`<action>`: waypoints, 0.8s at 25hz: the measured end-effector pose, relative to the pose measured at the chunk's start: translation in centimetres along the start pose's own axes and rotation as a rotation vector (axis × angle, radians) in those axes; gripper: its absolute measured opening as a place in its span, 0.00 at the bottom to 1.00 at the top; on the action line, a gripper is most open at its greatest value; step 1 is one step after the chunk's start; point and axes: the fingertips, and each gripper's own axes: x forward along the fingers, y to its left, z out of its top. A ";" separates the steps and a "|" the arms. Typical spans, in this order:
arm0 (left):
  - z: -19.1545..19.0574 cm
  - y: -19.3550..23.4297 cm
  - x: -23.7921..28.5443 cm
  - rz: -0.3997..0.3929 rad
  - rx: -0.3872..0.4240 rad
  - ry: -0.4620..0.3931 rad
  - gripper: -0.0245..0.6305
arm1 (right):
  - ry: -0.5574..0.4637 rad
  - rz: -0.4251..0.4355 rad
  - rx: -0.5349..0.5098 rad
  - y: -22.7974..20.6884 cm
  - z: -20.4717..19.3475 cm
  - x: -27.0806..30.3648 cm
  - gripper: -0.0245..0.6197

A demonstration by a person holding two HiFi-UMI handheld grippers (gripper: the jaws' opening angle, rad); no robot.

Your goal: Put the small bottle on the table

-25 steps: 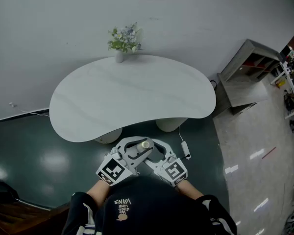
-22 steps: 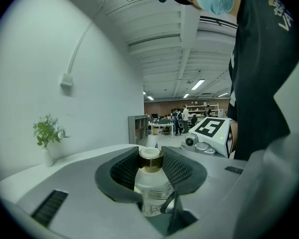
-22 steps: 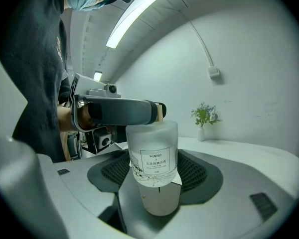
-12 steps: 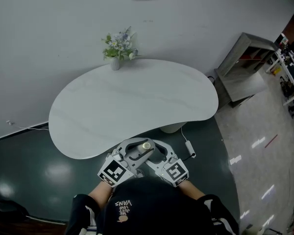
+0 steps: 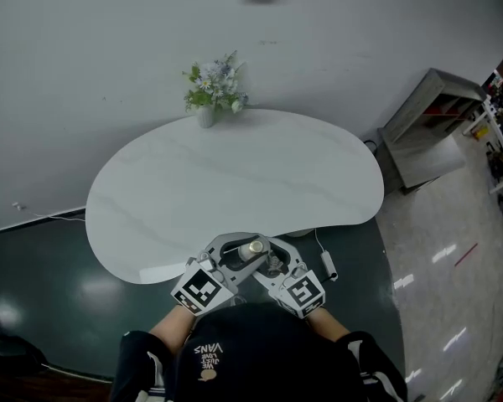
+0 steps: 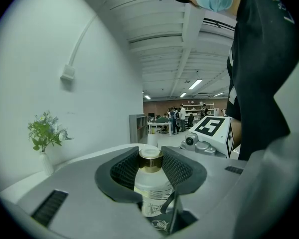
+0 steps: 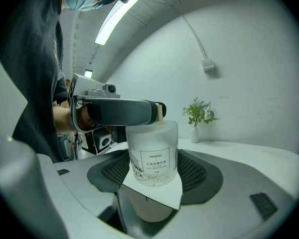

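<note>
Both grippers hold the small bottle (image 5: 251, 247) upright above the counter's (image 5: 235, 174) near edge. The left gripper (image 6: 150, 166) has its fingers clamped at the neck, and the right gripper (image 7: 153, 171) has its fingers clamped on the body. The bottle should go further in, level, before either grip loosens.

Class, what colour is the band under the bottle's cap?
Gold band on the small frosted bottle; best in left gripper view.

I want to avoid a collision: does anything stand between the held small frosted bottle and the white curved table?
Nothing visible does. The small frosted bottle hangs at the near edge of the white curved table. Only a white vase of flowers stands on it, at the far edge.
</note>
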 end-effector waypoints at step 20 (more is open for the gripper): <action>0.6 13.2 13.1 0.077 -0.027 0.005 0.28 | 0.047 0.078 -0.021 -17.6 1.2 4.9 0.45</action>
